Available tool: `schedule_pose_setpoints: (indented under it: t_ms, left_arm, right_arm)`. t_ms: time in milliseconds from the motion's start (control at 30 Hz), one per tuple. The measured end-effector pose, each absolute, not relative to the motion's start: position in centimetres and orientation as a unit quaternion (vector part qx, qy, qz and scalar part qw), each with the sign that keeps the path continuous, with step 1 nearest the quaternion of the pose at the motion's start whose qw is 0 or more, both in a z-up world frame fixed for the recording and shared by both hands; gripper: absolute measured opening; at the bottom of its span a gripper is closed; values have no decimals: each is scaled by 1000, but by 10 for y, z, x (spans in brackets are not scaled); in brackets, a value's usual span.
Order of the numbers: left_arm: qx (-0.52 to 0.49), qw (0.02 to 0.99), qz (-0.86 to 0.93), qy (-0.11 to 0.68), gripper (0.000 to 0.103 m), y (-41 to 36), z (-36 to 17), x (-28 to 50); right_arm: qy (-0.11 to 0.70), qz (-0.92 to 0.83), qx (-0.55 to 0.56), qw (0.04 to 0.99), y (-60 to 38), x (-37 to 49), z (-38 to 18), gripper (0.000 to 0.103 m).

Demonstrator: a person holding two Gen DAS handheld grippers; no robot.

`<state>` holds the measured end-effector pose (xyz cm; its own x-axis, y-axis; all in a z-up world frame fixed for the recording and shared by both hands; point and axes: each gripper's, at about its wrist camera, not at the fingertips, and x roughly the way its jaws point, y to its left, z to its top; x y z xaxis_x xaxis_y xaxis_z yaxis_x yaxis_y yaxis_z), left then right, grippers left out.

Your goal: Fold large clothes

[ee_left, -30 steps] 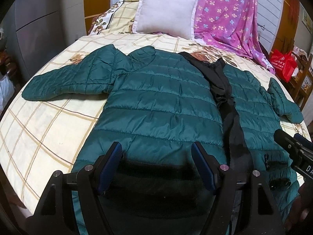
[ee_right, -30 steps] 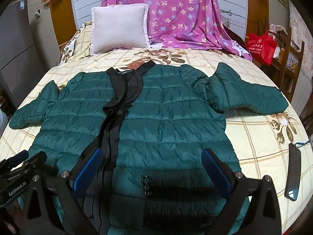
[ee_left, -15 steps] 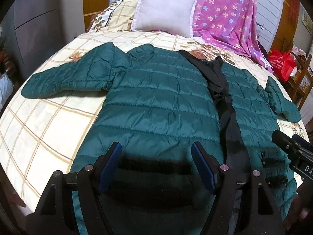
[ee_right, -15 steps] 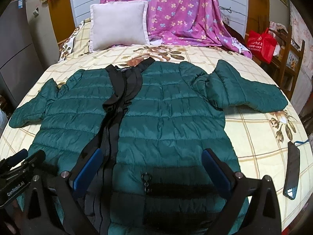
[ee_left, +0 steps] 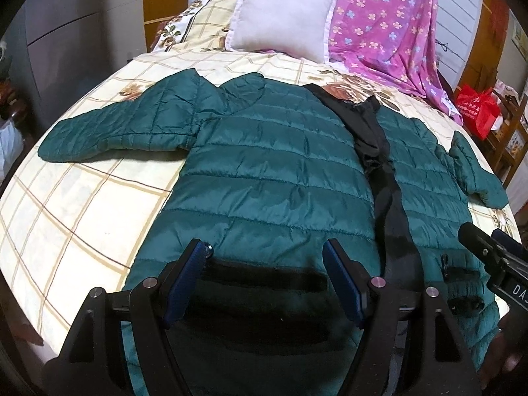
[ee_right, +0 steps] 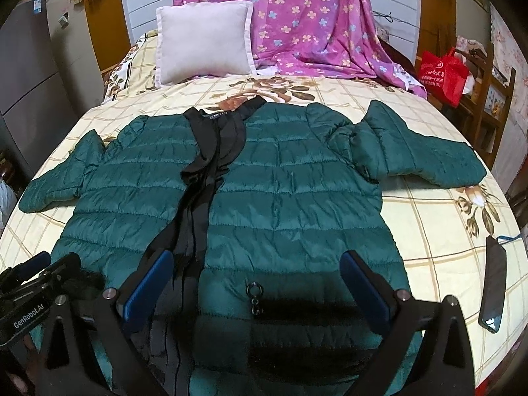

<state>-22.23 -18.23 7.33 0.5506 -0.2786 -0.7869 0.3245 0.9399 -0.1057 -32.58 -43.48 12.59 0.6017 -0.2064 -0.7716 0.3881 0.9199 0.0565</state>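
A dark green quilted puffer jacket (ee_left: 274,178) lies spread flat on the bed, front up, both sleeves out to the sides; it also shows in the right wrist view (ee_right: 290,198). Its open black lining strip (ee_right: 204,165) runs from collar to hem. My left gripper (ee_left: 265,264) is open and empty, hovering over the hem of the jacket's left half. My right gripper (ee_right: 257,274) is open and empty over the hem of the right half, near a small zipper pull (ee_right: 254,292). Each gripper's body shows at the edge of the other's view.
The bed has a cream checked floral sheet (ee_right: 429,231). A white pillow (ee_right: 204,39) and a pink flowered blanket (ee_right: 313,19) lie at the head. A dark phone (ee_right: 493,282) lies right of the jacket. A red bag (ee_right: 444,69) and a wooden shelf stand at the right.
Both grippers have drifted slightly forward and lifted a little over the jacket's hem, staying open. The jacket has not moved.
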Motion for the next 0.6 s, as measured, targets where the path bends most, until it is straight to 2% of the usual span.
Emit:
schedule_pose_setpoints:
  t_ms: [600]
  left_arm:
    - [24, 889, -151, 431, 53, -173, 80, -190]
  right_arm:
    - [414, -163, 104, 889, -436, -293, 122, 102]
